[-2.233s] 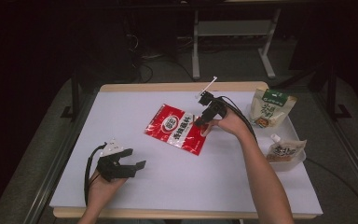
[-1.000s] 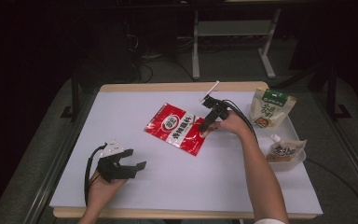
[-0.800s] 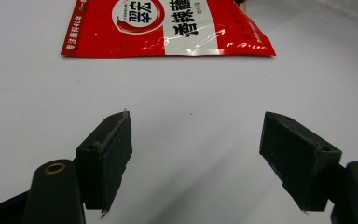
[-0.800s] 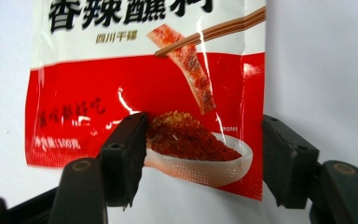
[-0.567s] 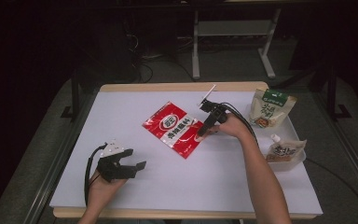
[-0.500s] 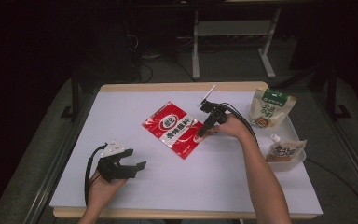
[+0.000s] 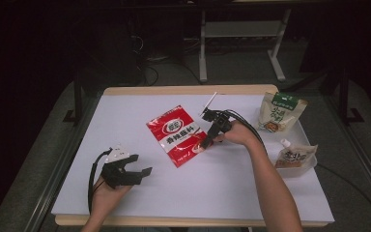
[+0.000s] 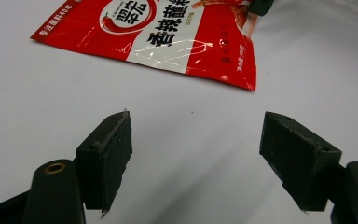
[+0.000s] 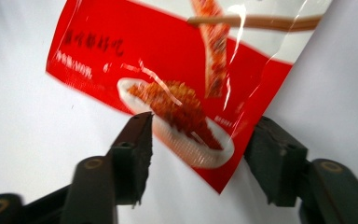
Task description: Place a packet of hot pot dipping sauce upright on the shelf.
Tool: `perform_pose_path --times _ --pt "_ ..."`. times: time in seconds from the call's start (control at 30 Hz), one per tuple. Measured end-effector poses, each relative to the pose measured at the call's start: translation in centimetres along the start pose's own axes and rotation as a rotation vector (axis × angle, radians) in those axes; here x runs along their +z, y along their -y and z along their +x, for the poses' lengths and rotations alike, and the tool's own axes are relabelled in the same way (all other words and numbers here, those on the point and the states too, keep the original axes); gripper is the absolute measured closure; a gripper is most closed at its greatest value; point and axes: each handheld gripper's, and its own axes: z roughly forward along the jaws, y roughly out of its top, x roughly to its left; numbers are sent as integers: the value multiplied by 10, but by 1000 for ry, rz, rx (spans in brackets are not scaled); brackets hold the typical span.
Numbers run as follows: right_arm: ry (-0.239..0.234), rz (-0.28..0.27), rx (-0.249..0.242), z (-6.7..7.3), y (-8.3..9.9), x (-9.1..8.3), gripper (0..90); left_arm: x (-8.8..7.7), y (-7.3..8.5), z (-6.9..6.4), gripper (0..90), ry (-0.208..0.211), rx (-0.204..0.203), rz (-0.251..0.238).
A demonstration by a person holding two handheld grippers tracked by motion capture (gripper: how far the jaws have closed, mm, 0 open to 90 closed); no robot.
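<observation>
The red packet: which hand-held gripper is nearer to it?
Right. The right hand-held gripper straddles the red packet's corner; the left hand-held gripper rests apart, nearer the person.

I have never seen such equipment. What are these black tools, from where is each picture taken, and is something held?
A person holds a hand-operated gripper in each hand. The high view looks down on the white table. The two close pictures come from cameras riding on the grippers. The left gripper rests open, holding nothing. The right gripper has its jaws at a corner of the red sauce packet; a firm grip is not visible. Two more pouches sit at the right, the nearer one in a clear tray.
</observation>
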Motion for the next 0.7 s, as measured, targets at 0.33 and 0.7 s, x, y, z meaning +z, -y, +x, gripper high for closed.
perform_pose_path --times 0.33,0.7 --pt "32 -124 75 -7 -10 5 317 0 0 0 249 2 1 0" --pt "42 -161 90 3 -20 8 600 5 0 1 249 5 -2 10"
